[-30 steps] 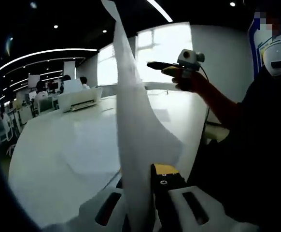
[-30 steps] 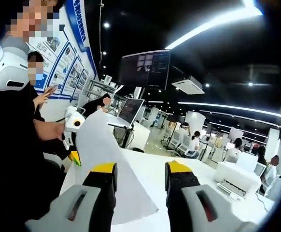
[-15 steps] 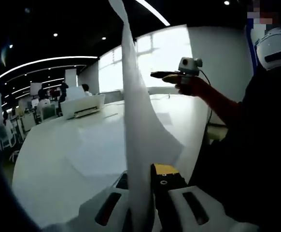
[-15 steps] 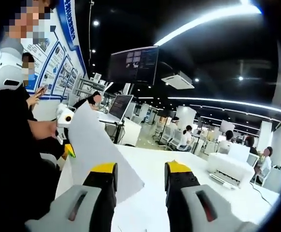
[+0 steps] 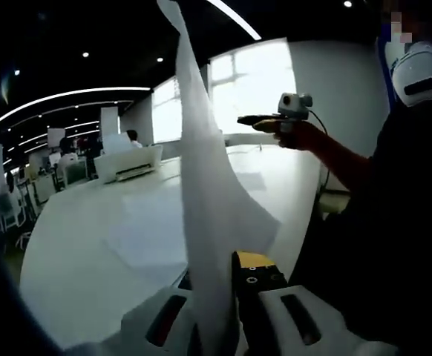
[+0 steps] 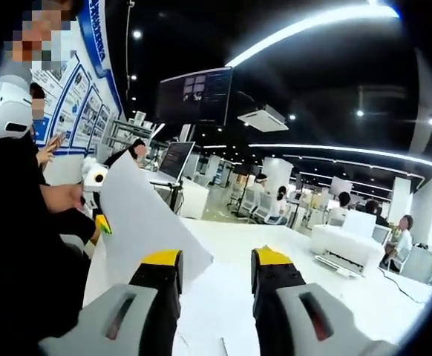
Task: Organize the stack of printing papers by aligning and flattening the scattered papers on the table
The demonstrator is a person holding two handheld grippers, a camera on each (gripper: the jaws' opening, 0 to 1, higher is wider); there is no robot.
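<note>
While the left gripper [image 5: 227, 297] pinches a sheet of paper [image 5: 205, 200] up above the table [image 5: 97, 245], the right gripper [image 6: 214, 278] is spread wide.

— Where is the paper [image 5: 205, 200] sitting?

— It is standing up between the jaws of the left gripper [image 5: 227, 285], over the table [image 5: 90, 245]. More sheets [image 5: 138, 230] are lying flat on the table behind it.

— And the printer [image 5: 125, 159]?

— It is sitting at the far side of the table.

— Where is the right gripper [image 6: 214, 271] pointing?

— It is hanging over the table, with the paper to its left.
</note>
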